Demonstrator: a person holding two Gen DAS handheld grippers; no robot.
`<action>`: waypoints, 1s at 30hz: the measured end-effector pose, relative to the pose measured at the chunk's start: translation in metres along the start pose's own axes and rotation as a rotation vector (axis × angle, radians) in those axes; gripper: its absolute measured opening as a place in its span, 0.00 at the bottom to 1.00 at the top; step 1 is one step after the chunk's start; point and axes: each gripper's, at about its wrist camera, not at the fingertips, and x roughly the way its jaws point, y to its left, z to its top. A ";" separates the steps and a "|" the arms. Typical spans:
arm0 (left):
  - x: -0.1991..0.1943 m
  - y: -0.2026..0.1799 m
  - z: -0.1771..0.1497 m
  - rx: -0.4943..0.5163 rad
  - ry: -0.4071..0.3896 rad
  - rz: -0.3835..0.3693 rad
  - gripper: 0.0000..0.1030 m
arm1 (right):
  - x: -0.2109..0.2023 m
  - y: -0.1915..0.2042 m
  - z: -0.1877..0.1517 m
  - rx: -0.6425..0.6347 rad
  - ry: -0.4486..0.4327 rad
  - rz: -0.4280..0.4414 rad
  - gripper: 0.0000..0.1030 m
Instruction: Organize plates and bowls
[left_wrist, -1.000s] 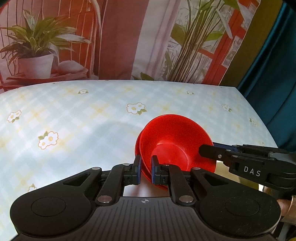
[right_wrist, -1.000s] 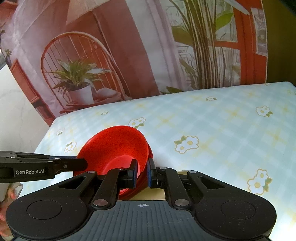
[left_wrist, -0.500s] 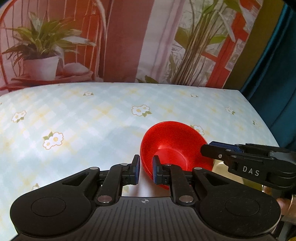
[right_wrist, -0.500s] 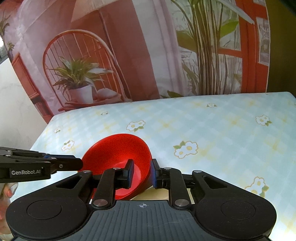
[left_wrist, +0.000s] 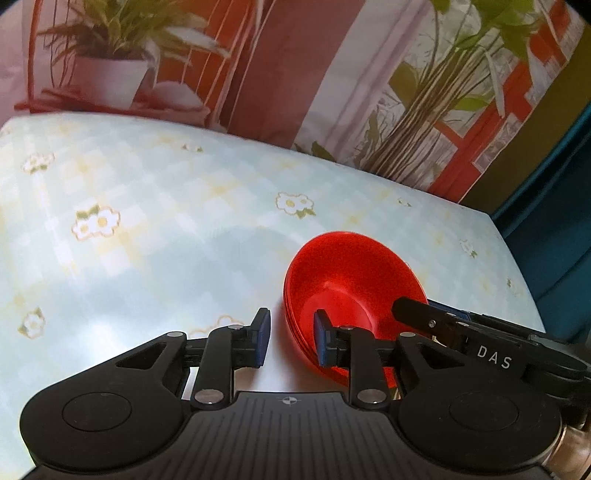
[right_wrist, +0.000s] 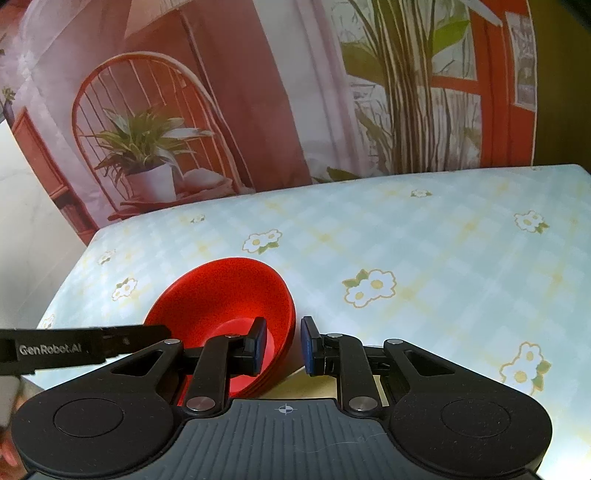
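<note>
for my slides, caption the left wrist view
Open left gripper straddling the rim of stacked red bowls on a floral tablecloth.

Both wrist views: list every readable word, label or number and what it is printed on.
"DAS": white letters on the side of the right gripper, seen in the left wrist view.
"GenRobot.AI": white letters on the side of the left gripper, seen in the right wrist view.
The framed sheet on the backdrop: too blurred to read.

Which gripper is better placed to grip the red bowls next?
Right, narrowly: both open grippers straddle the rim of the red bowls, but the right gripper gapes less than the left gripper.
</note>
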 end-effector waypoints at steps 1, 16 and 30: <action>0.002 0.001 0.000 -0.006 0.004 -0.004 0.26 | 0.001 0.000 0.000 -0.001 0.001 0.001 0.19; -0.002 0.000 -0.007 -0.009 -0.008 -0.026 0.23 | 0.008 0.003 -0.002 0.006 0.006 0.010 0.19; -0.033 -0.002 -0.010 -0.009 -0.056 -0.015 0.23 | -0.009 0.012 0.000 -0.004 -0.013 0.054 0.17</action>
